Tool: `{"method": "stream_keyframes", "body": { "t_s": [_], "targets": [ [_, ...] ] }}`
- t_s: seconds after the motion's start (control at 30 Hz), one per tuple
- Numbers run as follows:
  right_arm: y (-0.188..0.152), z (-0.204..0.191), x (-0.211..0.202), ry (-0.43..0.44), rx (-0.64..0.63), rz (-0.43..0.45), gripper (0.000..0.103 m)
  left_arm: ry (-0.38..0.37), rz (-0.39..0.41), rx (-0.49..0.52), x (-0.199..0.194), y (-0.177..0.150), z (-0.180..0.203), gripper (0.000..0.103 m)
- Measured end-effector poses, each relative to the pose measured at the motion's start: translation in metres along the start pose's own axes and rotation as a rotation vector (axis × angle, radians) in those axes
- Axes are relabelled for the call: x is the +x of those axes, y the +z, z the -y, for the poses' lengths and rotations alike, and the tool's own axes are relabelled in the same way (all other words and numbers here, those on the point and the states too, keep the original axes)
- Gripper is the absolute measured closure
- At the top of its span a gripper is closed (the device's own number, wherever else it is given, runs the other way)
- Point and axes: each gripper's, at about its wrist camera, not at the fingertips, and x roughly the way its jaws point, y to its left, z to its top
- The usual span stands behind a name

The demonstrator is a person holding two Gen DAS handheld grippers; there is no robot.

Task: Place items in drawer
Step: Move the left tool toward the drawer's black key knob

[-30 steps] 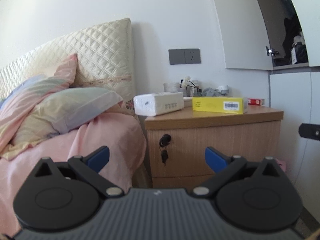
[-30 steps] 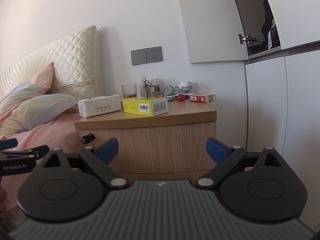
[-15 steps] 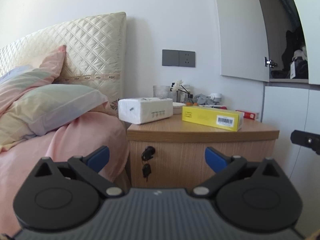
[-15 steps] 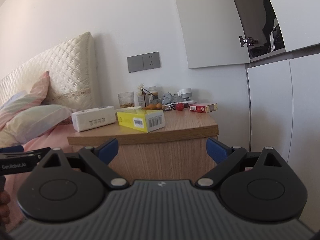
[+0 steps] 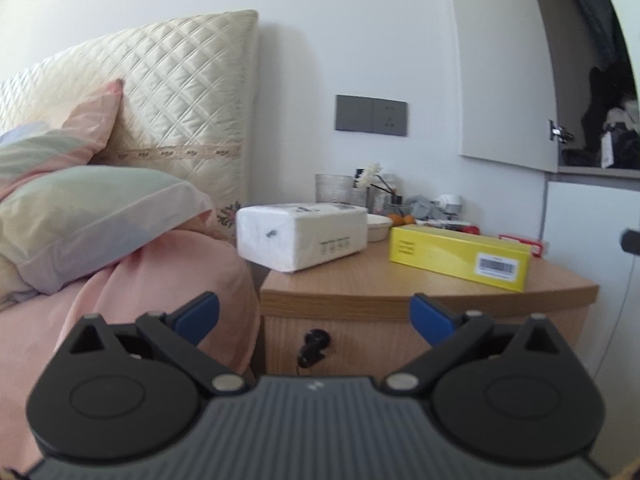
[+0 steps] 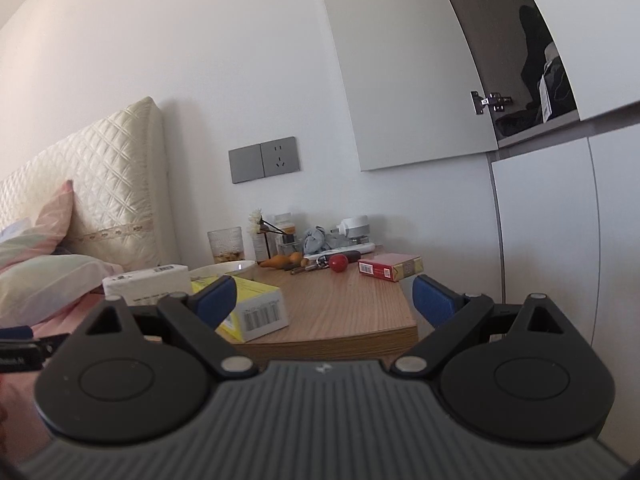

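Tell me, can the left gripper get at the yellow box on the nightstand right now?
Probably yes. The left gripper is open and empty, and the yellow box lies near the front edge of the nightstand with nothing in front; the tissue pack sits off to its side.

The drawer front [image 5: 360, 344] at lower centre is mostly hidden behind the left claw [image 5: 314, 316]. The small clutter [image 6: 320, 248] at mid-frame is perhaps too small to identify.

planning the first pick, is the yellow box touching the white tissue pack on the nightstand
Apart. The left wrist view shows bare wood of the nightstand between the yellow box and the white tissue pack.
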Motion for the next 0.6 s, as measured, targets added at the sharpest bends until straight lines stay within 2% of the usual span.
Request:
{"method": "stream_keyframes", "body": {
  "t_s": [0.1, 0.3, 0.37, 0.5, 0.6],
  "targets": [
    [-0.005, 0.016, 0.010, 0.026, -0.009, 0.000, 0.006, -0.015, -0.006, 0.001, 0.014, -0.002, -0.008, 0.000],
    [-0.017, 0.045, 0.021, 0.062, -0.003, 0.033, 0.006, -0.051, -0.017, 0.091, 0.034, -0.018, -0.015, 0.000],
    [-0.026, 0.050, 0.028, 0.056, 0.009, 0.015, 0.006, -0.059, -0.037, 0.098, 0.045, -0.023, -0.016, 0.000],
    [-0.041, 0.066, 0.043, 0.081, 0.108, -0.075, 0.006, -0.081, -0.054, 0.134, 0.062, -0.034, -0.012, 0.000],
    [-0.050, 0.069, 0.047, 0.133, 0.068, -0.110, 0.006, -0.080, -0.061, 0.125, 0.073, -0.038, -0.014, 0.000]
  ]
}}
